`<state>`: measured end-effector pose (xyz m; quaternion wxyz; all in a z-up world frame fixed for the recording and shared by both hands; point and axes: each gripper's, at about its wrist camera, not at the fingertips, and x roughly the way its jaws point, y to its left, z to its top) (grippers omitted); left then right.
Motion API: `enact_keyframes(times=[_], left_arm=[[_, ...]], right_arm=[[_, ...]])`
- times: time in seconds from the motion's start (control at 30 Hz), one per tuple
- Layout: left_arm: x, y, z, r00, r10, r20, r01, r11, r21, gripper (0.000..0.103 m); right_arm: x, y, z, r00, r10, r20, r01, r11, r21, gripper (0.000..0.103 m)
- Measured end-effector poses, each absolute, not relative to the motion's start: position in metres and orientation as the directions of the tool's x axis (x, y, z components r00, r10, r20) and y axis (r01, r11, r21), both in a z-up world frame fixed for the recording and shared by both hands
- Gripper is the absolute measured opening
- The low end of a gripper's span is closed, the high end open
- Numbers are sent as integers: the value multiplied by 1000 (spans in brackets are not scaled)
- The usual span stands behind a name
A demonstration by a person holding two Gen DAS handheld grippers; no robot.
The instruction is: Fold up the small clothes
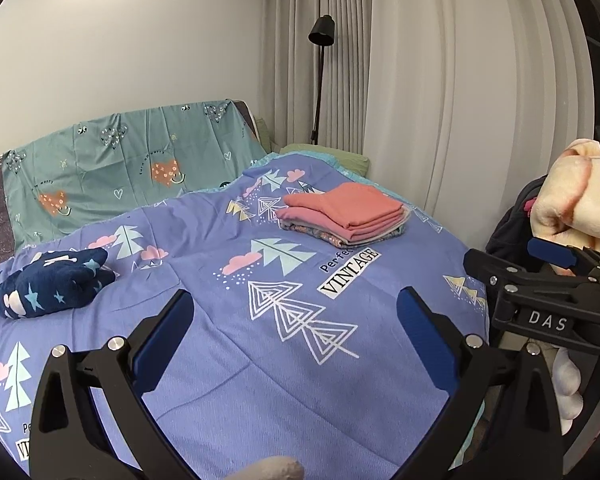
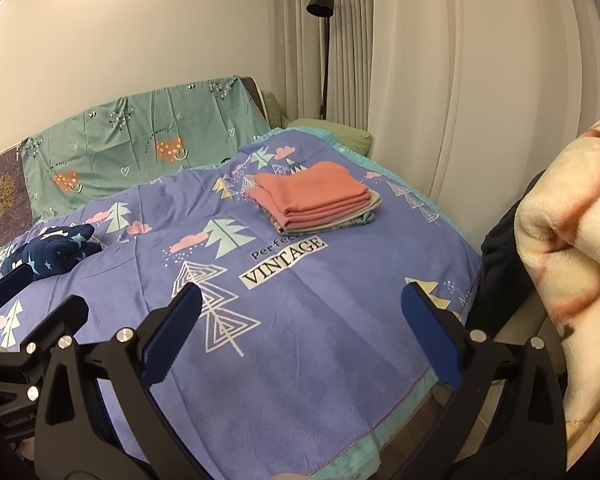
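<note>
A stack of folded clothes [image 1: 344,216] [image 2: 316,200], pink on top, lies toward the far right of the purple bedspread [image 1: 300,380] [image 2: 320,340]. At the left of the bed sits a crumpled navy garment with stars [image 1: 48,284] [image 2: 48,256]. A fluffy cream and pink garment [image 1: 576,204] [image 2: 572,240] is piled off the bed's right side, close beside my right gripper. My left gripper [image 1: 296,320] hovers open and empty over the near middle of the bedspread. Over the near right part, my right gripper [image 2: 304,320] is open too, with nothing between its fingers.
A teal heart-print sheet [image 1: 120,172] drapes over the headboard at the back. A black floor lamp [image 1: 320,76] and pale curtains [image 1: 440,100] stand behind the bed. Dark cloth [image 2: 500,248] lies under the fluffy pile. The bed's right edge [image 2: 440,376] drops to the floor.
</note>
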<state>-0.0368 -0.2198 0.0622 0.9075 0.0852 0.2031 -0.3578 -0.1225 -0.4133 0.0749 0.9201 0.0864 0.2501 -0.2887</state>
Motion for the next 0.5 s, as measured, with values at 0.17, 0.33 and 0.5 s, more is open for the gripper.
enact_keyframes(times=[0.17,0.33,0.5], left_arm=[[-35,-217,58,662,-607,-440,676,737,1,102],[-31,-216,54,665,-595,-451,665,747,-5,102],[-28,-218,48,663,-583,-469,656,755,-10,102]], right_arm=[[-119,-411,67,696,-476,-538,572,820,14,101],[-114,-411,60,689,-468,-554,567,823,10,101],[-109,-411,53,684,-453,-572,557,830,9,101]])
